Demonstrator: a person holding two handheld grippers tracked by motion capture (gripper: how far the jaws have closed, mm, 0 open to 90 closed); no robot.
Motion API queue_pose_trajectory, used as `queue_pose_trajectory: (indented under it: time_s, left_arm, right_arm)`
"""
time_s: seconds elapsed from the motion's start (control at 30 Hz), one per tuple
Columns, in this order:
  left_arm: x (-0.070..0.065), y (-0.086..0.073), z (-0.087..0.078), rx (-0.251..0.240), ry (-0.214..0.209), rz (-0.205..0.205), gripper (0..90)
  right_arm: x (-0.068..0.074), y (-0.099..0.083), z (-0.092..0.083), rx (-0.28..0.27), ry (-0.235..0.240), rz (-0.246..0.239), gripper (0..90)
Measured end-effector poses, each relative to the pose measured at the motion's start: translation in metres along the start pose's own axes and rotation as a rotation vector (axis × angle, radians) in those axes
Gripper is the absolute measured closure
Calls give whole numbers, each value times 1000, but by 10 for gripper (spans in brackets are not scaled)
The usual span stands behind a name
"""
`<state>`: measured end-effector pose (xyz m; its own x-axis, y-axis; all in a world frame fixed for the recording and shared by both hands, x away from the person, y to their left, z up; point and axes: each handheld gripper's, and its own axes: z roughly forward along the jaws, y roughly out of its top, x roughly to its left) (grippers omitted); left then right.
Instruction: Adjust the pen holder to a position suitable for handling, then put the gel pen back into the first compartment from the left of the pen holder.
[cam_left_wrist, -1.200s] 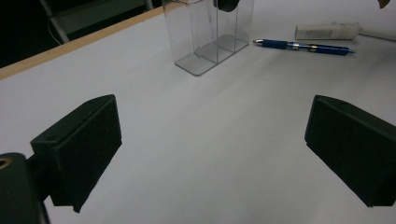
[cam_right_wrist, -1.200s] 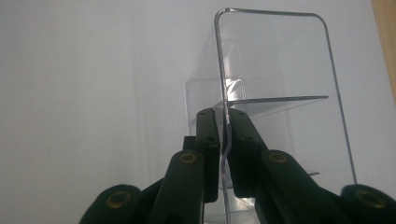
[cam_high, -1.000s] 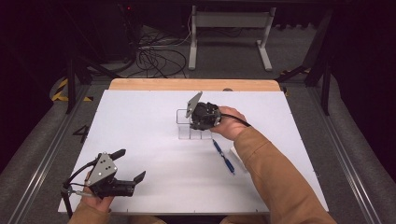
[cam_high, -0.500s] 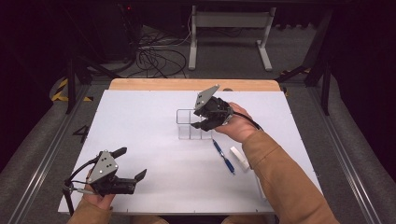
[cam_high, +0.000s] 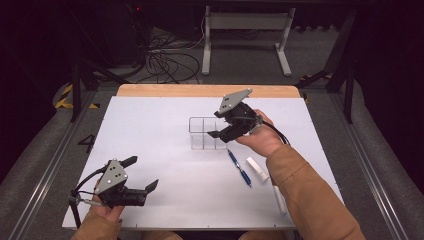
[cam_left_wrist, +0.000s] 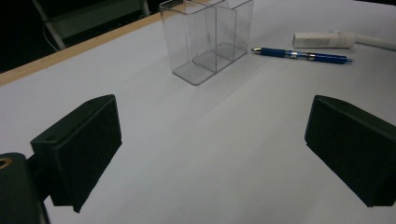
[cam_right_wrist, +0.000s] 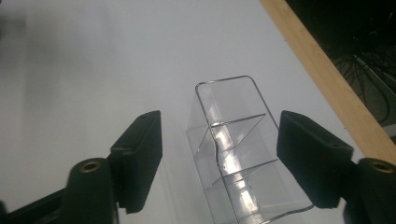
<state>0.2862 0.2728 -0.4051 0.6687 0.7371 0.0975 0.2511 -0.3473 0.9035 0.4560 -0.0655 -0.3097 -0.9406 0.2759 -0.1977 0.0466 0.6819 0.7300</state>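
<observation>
Clear three-compartment plastic organizer (cam_high: 207, 133)

clear organizer (cam_high: 206, 133) | three open-topped compartments | upright | empty | mid-table, far half, on white surface

— What kind of room is this?
— A lab, I'd say. Dark walls, a white-topped table (cam_high: 165, 125) with a wooden edge, metal rails (cam_high: 50, 165) along the floor.
— And behind it?
— Loose cables (cam_high: 165, 62) and a metal stand (cam_high: 245, 25).
</observation>
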Motion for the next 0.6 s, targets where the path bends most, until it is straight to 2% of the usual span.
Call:
queue_pose_trajectory:
  time_s: [0.37,0.6]
  left_arm:
    - [0,-1,-2,-5,2,-6,46]
    - [0,-1,-2,-6,2,-6,46]
  right_arm:
    - [4,-11,-21,-109,-19,103,118]
    - [11,-16,-28,-148,-28,116,53]
